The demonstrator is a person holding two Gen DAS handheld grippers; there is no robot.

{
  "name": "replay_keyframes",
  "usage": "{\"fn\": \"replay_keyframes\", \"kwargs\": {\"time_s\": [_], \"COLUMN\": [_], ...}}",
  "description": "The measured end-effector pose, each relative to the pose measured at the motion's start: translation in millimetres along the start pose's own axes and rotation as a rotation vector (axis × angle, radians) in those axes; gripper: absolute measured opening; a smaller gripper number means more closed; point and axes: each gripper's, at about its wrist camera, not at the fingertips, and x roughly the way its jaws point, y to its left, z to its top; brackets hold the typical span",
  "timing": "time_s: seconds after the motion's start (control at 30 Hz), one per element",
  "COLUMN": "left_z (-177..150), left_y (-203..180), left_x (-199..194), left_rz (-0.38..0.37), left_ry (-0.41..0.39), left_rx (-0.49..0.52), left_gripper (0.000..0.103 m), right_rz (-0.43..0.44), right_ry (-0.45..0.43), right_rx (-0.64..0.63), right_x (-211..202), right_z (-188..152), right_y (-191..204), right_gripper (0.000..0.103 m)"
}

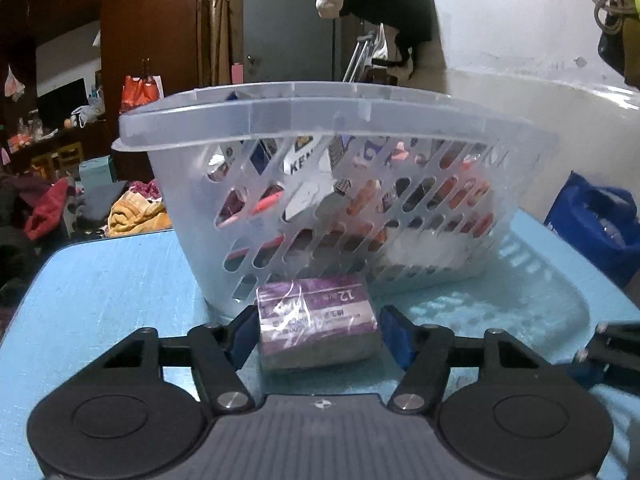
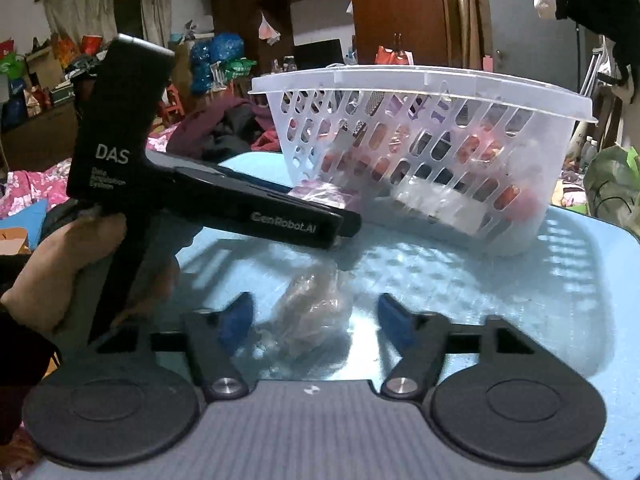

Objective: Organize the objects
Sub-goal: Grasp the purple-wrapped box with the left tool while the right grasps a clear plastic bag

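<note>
Our left tool [image 1: 318, 334] brackets a purple pack [image 1: 316, 322], pads barely touching; right tool [image 2: 316, 320] stands apart around a clear bag [image 2: 310, 312]. Basket [image 1: 280, 120] beyond on tabletop [image 1: 100, 280] already part-filled; these two remain.

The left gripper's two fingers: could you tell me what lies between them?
A purple wrapped packet lies between the left gripper fingers, on the blue table, in the left wrist view.

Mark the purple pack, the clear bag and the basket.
purple pack [image 1: 316, 316], left wrist view, its wrapped top face.
clear bag [image 2: 312, 312], right wrist view, its crinkled middle.
basket [image 2: 420, 76], right wrist view, its near rim.
</note>
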Motion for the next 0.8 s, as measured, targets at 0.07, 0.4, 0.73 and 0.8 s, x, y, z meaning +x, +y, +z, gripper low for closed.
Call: {"fn": "replay_keyframes", "kwargs": {"time_s": [0.07, 0.4, 0.73, 0.8], "left_z": [-1, -21, -24, -23], "left_y": [1, 15, 22, 20], "left_x": [-1, -52, -63, -61], "left_rz": [-0.001, -0.048, -0.065, -0.063], "left_ry": [-0.005, -0.188, -0.268, -0.263], "left_rx": [0.002, -0.083, -0.123, -0.115], "left_gripper": [0.067, 0.067, 0.067, 0.067], "right_rz": [0.008, -0.091, -0.119, -0.12], "right_ry": [0.008, -0.182, -0.245, -0.251], "right_rx": [0.014, 0.124, 0.175, 0.173], "right_x": [0, -31, -38, -38], "right_z": [0, -19, -23, -24], "right_y": [-1, -11, -18, -18], "right_gripper": [0.046, 0.045, 0.045, 0.045]}}
